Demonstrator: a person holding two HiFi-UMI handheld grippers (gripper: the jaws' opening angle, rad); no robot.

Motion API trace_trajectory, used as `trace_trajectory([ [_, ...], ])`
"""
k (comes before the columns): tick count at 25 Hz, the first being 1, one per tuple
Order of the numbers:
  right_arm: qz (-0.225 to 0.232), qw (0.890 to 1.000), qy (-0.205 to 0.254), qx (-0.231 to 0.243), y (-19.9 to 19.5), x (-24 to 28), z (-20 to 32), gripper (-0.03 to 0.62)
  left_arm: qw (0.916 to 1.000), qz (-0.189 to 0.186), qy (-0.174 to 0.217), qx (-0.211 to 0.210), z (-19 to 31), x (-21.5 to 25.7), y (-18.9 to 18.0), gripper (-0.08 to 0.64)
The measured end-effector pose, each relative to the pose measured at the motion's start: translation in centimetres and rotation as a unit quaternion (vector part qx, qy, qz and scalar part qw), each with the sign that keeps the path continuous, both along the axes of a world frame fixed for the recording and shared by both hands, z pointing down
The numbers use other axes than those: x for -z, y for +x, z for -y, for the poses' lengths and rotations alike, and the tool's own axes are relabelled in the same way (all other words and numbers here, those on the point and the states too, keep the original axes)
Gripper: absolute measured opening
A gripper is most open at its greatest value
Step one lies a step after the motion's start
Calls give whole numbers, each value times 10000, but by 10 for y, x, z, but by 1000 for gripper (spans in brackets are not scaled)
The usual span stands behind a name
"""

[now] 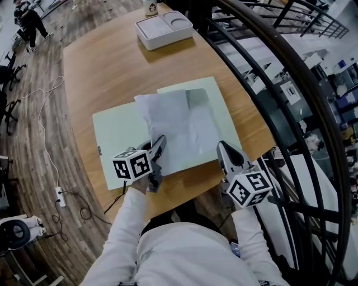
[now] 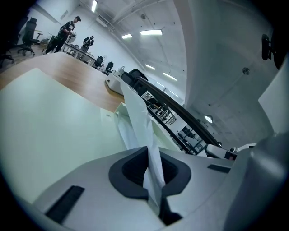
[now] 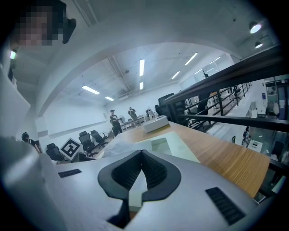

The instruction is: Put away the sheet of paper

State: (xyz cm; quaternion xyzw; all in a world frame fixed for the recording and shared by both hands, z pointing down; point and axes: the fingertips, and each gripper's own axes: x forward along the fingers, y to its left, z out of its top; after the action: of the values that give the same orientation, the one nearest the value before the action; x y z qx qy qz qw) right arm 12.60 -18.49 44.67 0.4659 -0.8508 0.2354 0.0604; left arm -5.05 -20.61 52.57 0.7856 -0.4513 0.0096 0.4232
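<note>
An open pale green folder (image 1: 114, 139) lies on the wooden table (image 1: 100, 72). A crumpled white sheet of paper (image 1: 179, 128) rests across its middle. My left gripper (image 1: 161, 142) is shut on the sheet's near left corner. In the left gripper view the paper (image 2: 137, 117) runs up from between the pads of the left gripper (image 2: 149, 155), above the folder (image 2: 54, 122). My right gripper (image 1: 222, 148) sits at the folder's near right corner. In the right gripper view the right gripper (image 3: 142, 155) has its jaws closed on a pale green edge of the folder (image 3: 176, 146).
A white compartment tray (image 1: 165, 29) stands at the table's far end, with a cup (image 1: 150, 6) behind it. A black metal railing (image 1: 291, 100) curves along the table's right side. Left of the table, a cable and power strip (image 1: 59, 195) lie on the floor.
</note>
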Motion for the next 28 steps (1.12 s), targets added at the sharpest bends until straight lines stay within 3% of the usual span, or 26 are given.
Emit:
trace_trajectory([
  [8, 8, 10000, -41, 9, 1, -3, -1, 28, 9996, 27, -279, 82, -1, -13, -5, 17],
  [28, 0, 10000, -60, 22, 5, -4, 0, 28, 9981, -215, -483, 311, 8, -21, -6, 17],
])
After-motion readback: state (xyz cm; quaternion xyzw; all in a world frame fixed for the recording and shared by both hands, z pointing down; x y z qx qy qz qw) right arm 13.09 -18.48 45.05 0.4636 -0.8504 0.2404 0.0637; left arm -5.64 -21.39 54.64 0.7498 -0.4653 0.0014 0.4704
